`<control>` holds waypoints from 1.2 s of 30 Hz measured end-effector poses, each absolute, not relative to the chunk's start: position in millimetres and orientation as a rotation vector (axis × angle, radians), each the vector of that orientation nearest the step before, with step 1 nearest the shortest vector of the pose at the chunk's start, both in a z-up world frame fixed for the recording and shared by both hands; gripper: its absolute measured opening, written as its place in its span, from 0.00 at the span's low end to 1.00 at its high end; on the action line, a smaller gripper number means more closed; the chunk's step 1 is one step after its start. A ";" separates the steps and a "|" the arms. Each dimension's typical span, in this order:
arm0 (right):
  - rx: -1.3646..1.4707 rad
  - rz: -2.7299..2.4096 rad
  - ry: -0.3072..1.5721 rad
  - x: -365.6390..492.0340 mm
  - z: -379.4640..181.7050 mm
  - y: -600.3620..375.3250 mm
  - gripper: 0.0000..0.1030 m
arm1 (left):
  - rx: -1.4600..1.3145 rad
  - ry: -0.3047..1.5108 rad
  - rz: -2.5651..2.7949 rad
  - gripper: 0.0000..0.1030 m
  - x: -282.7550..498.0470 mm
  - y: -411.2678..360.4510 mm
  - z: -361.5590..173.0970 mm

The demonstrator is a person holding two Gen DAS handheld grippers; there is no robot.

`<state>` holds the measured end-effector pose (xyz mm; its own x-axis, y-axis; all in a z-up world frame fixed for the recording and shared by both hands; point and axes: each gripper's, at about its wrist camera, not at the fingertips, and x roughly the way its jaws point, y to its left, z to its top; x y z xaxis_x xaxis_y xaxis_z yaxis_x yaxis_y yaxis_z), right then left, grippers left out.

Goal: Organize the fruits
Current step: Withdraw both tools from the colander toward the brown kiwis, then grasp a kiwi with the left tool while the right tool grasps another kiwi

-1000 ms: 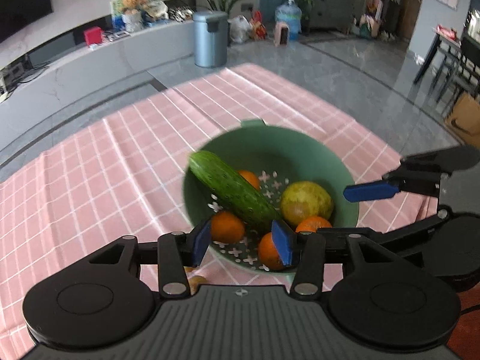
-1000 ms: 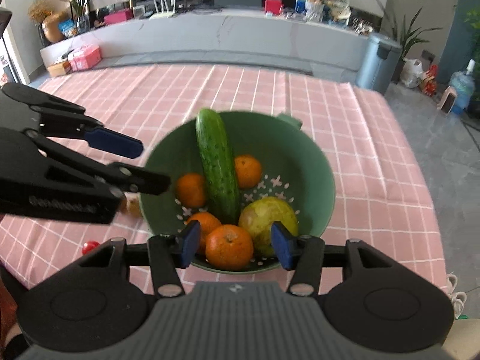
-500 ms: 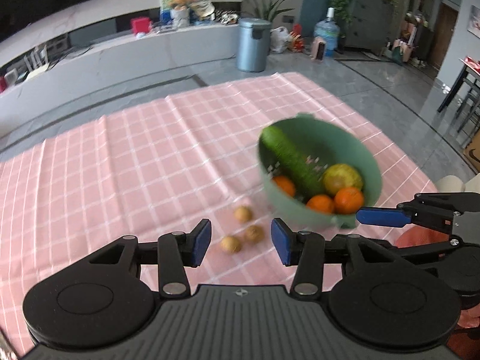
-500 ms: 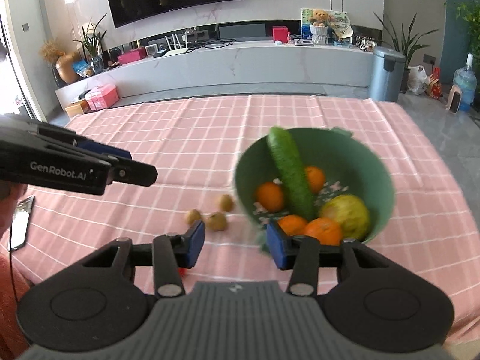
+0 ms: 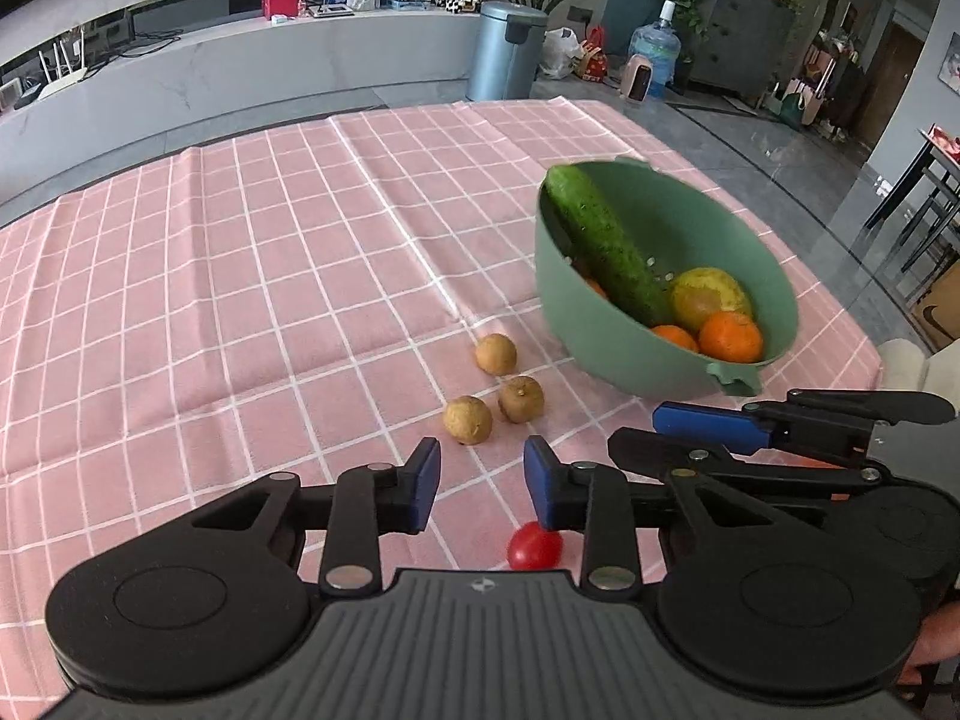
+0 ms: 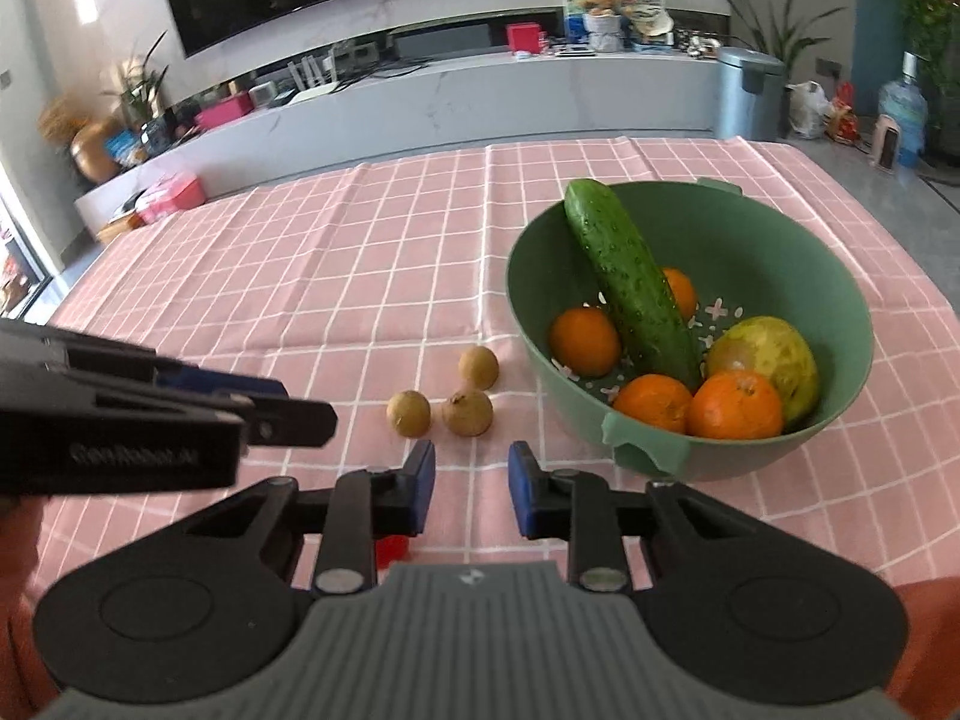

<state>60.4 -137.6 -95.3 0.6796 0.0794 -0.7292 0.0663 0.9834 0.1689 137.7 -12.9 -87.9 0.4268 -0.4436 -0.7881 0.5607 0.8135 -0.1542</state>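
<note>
A second ago both grippers hover over the green bowl [image 6: 690, 438]; now we see them pulled back, and the bowl lies ahead and to the right of each. The left gripper [image 5: 480, 483] has just been closing; its jaws stand narrow with nothing between them. The right gripper [image 6: 471, 489] has also just been closing and is almost shut, empty as well.

Three small brown fruits [image 5: 468, 419] lie on the pink checked worktop [image 5: 240, 300] just ahead of both grippers, left of the bowl. A cherry tomato [image 5: 534, 546] sits under the left gripper's right finger. The cucumber [image 6: 630, 294], oranges [image 6: 735, 405] and a greenish-yellow fruit [image 6: 771, 360] rest inside the bowl.
</note>
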 end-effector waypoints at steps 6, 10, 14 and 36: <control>0.224 -0.019 0.844 71.1 -114.0 -138.5 0.22 | 0.126 0.949 -0.622 0.37 147.1 -16.6 -105.3; 0.265 -0.033 0.847 75.9 -122.2 -144.5 0.22 | 0.139 0.965 -0.627 0.36 154.2 -24.2 -116.4; 0.292 -0.038 0.829 79.2 -126.4 -147.1 0.22 | 0.138 0.979 -0.627 0.36 163.3 -26.9 -124.5; 0.344 -0.039 0.823 101.3 -137.9 -138.2 0.23 | 0.129 0.961 -0.575 0.27 173.0 -14.3 -120.4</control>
